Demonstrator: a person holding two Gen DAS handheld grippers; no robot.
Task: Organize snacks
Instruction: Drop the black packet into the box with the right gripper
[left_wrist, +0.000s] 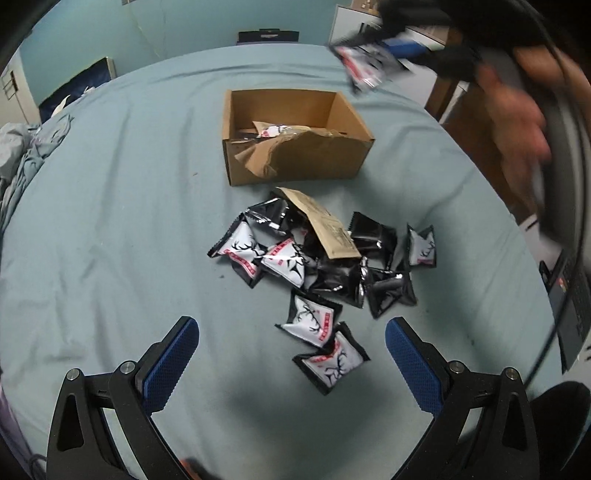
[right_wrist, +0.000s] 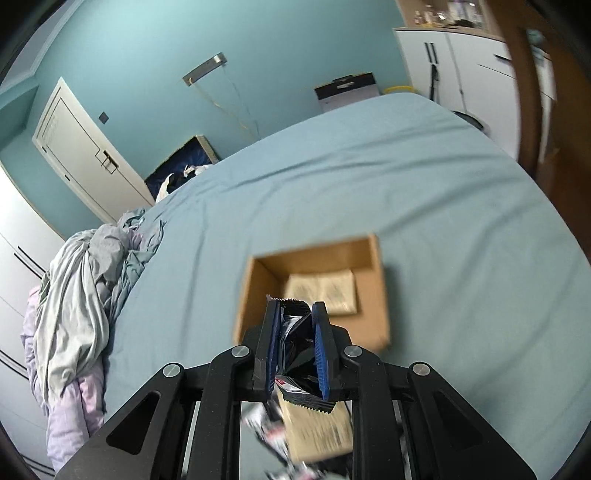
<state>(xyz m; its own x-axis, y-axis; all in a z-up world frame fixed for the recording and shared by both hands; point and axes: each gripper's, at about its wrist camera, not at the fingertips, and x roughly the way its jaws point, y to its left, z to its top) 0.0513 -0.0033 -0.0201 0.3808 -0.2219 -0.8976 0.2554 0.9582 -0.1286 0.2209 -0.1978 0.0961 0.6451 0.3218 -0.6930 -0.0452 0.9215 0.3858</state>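
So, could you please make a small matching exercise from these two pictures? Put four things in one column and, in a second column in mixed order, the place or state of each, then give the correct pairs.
Things:
1. cardboard box
2. left gripper
3. right gripper
4. brown paper envelope

Place or state:
A. shut on a snack packet, above the box
B. lying on the pile of snack packets
C. open and holding nothing, near the pile
D. standing open on the blue bed sheet, beyond the pile

Pairs: 1-D, 2-C, 3-A, 4-B
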